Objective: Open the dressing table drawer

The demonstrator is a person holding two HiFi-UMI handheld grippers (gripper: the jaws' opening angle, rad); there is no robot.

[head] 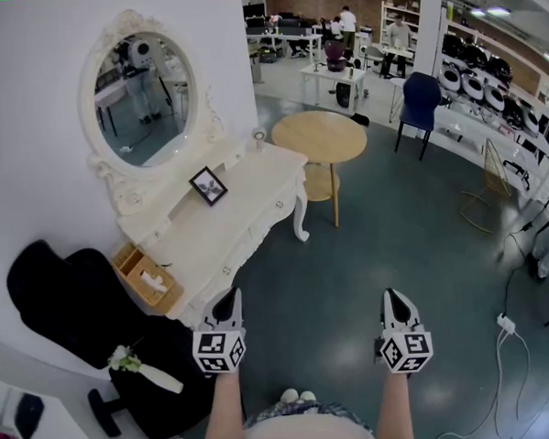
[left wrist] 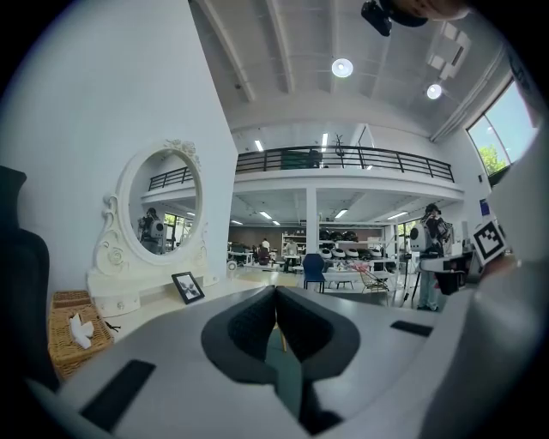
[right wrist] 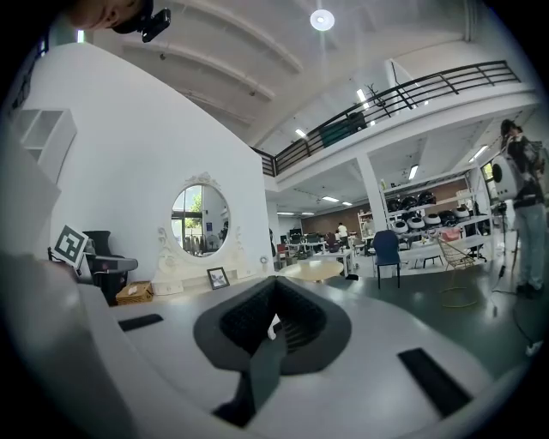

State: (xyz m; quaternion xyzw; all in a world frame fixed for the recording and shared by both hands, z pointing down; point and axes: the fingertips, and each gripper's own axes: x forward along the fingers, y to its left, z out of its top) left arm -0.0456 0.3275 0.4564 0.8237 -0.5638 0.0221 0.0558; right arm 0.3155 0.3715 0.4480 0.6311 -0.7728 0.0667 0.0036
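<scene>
I'm holding both grippers short of the dressing table (head: 255,192). The left gripper (head: 227,294) and right gripper (head: 394,295) have jaws closed together on nothing, and its drawer (head: 255,228) is sitting shut.

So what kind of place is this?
Probably a big lab or workshop hall, not a home: the white dressing table and oval mirror stand on an open floor, with worktables behind and a mezzanine overhead.

White dressing table (head: 259,178) — 1 photo frame (head: 208,185), 1 basket (head: 130,261).
</scene>
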